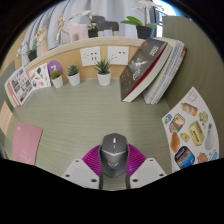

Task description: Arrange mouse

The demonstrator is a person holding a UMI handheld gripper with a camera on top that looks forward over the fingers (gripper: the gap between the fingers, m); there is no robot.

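Open desk ahead; books right, plants behind

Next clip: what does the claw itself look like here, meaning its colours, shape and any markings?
The claw has two pale, whitish fingers with angular, wedge-like tips, showing at the bottom of the gripper view. Each bears a magenta pad on its inner face. No cables, printed markings, hand or sleeve are visible.

The gripper holds a grey mouse between its pink pads, both fingers pressing its sides, above a green desk, with books at 2 o'clock and small potted plants at 12 o'clock.
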